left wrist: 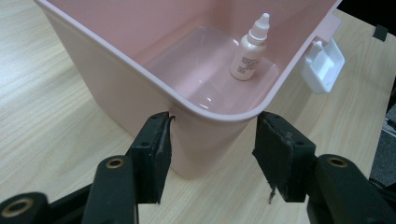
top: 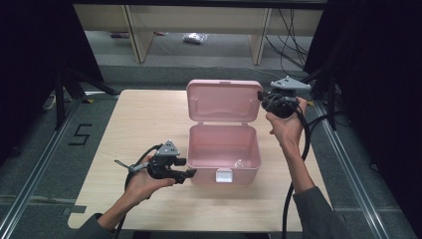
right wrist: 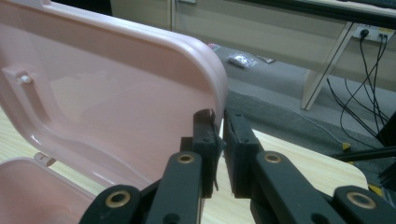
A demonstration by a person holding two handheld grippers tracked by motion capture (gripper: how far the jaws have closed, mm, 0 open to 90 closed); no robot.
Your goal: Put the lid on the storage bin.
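A pink plastic box (top: 224, 140) stands open mid-table, its lid (top: 224, 99) upright behind it. A small white dropper bottle (left wrist: 250, 51) stands inside, near the front right corner by the white latch (left wrist: 322, 65). My left gripper (left wrist: 215, 149) is open, its jaws straddling the box's (left wrist: 116, 88) near left corner; in the high view that left gripper (top: 191, 173) sits low at the front left of the box. At the lid's right edge, my right gripper (top: 260, 95) is shut on the lid (right wrist: 102, 93). The right gripper (right wrist: 220, 135) pinches the thin rim between its pads.
The light wooden table (top: 144, 119) has bare room left of and in front of the box. Beyond its far edge are furniture legs (top: 137, 35), a small bag (top: 195, 37) on the floor and hanging cables (top: 291, 40). A "5" mark (top: 79, 134) lies on the floor at left.
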